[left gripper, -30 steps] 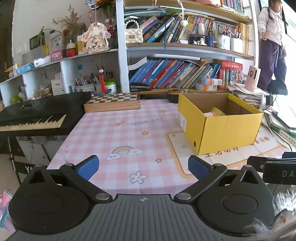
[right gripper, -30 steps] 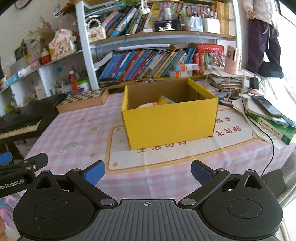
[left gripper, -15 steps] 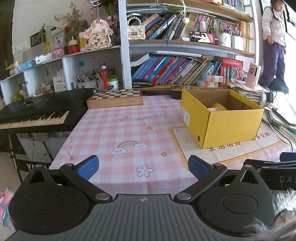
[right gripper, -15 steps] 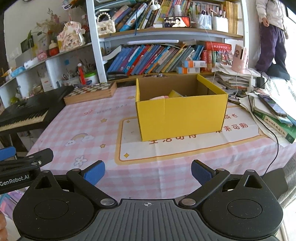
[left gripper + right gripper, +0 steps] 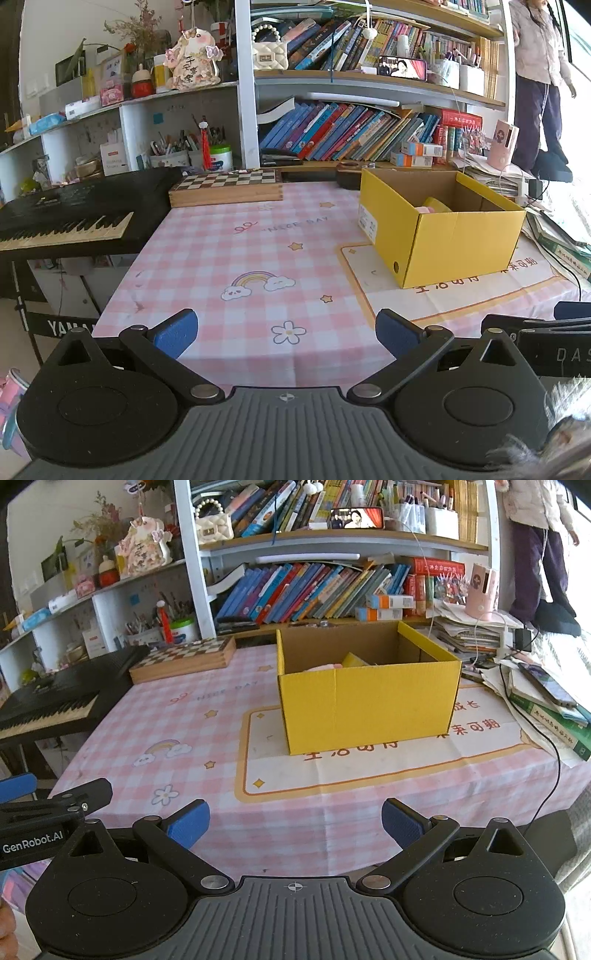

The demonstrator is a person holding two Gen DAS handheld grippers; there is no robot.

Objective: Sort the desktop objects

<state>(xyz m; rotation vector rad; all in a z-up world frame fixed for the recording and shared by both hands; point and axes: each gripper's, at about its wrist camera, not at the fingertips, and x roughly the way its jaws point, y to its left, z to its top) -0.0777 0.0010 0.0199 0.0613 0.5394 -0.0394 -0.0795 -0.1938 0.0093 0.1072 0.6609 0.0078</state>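
A yellow cardboard box stands open on the pink checked tablecloth; it also shows in the right wrist view. A pink object and a yellow object lie inside it. My left gripper is open and empty, held off the table's near edge. My right gripper is open and empty, also off the near edge, facing the box.
A wooden chessboard box lies at the back of the table. A black keyboard stands to the left. Stacked books and papers with a cable lie to the right. Bookshelves stand behind. A person stands far right.
Both grippers have drawn back from the table, so the box and cloth look farther away. Both stay open and empty.
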